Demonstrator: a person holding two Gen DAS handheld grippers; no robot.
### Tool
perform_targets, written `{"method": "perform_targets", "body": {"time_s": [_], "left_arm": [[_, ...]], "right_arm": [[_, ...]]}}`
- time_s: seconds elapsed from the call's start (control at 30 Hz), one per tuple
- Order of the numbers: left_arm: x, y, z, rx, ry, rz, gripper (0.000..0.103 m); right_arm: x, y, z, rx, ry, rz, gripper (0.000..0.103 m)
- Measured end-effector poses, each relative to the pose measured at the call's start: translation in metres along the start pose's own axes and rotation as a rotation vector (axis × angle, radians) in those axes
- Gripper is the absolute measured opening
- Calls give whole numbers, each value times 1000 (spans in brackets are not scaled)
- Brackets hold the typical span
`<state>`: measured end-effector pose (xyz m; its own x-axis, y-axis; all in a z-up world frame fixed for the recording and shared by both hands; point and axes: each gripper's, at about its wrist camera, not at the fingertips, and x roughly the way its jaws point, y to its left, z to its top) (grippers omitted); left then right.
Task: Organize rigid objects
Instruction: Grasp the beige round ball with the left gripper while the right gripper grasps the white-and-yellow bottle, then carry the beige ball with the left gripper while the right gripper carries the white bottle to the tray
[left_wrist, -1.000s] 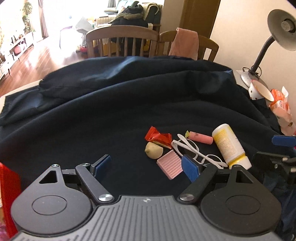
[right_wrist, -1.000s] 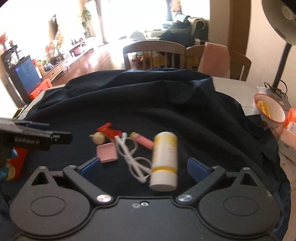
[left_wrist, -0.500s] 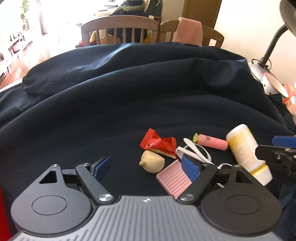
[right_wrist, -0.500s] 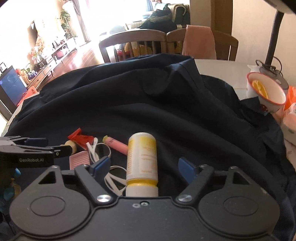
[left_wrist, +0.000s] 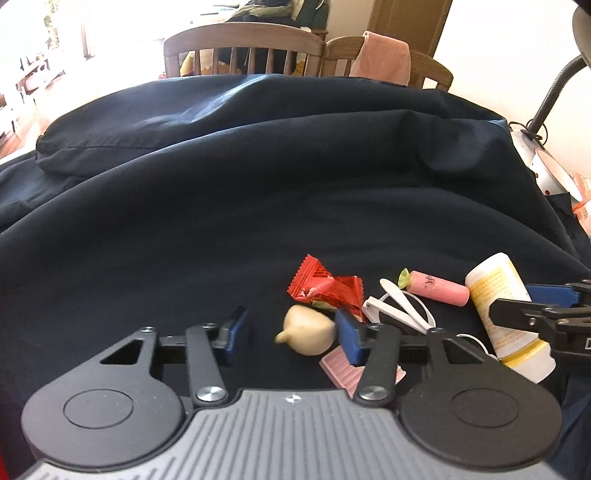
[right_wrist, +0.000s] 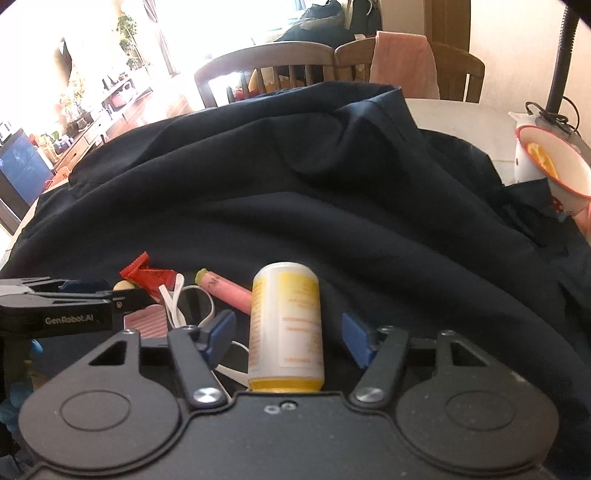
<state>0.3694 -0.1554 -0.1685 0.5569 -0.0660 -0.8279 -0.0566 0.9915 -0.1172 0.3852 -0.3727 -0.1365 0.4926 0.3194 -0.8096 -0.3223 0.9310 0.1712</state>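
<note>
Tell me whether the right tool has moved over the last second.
Yes. The right tool advanced toward the lying bottle, which now sits between its open blue pads and reaches back to the tool body.

dark navy cloth (left_wrist: 258, 221) lies bare to the left and beyond; a clutter near the white-and-yellow plastic bottle (right_wrist: 284, 325) crowds the near right, the red-rimmed white bowl (right_wrist: 554, 166) stands far right.

"GenRobot.AI" on left gripper (right_wrist: 66, 291); bottle (right_wrist: 284, 325) print likely unreadable
</note>
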Motion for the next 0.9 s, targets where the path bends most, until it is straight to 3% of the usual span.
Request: {"method": "perform_targets", "body": {"time_s": [0.1, 0.23, 0.43, 0.9], "left_arm": [[-1, 1, 0, 2, 2, 3, 34], [-1, -1, 0, 13, 7, 21, 28], [-5, -2, 0, 29, 8, 23, 27], [-31, 3, -6, -12, 18, 29, 27]], "right_arm": [[3, 1, -1, -4, 3, 2, 57], [6, 0, -3, -3, 14, 0, 56], [9, 1, -6, -3, 17, -14, 45], [-15, 10, -16, -56, -16, -11, 44]]}}
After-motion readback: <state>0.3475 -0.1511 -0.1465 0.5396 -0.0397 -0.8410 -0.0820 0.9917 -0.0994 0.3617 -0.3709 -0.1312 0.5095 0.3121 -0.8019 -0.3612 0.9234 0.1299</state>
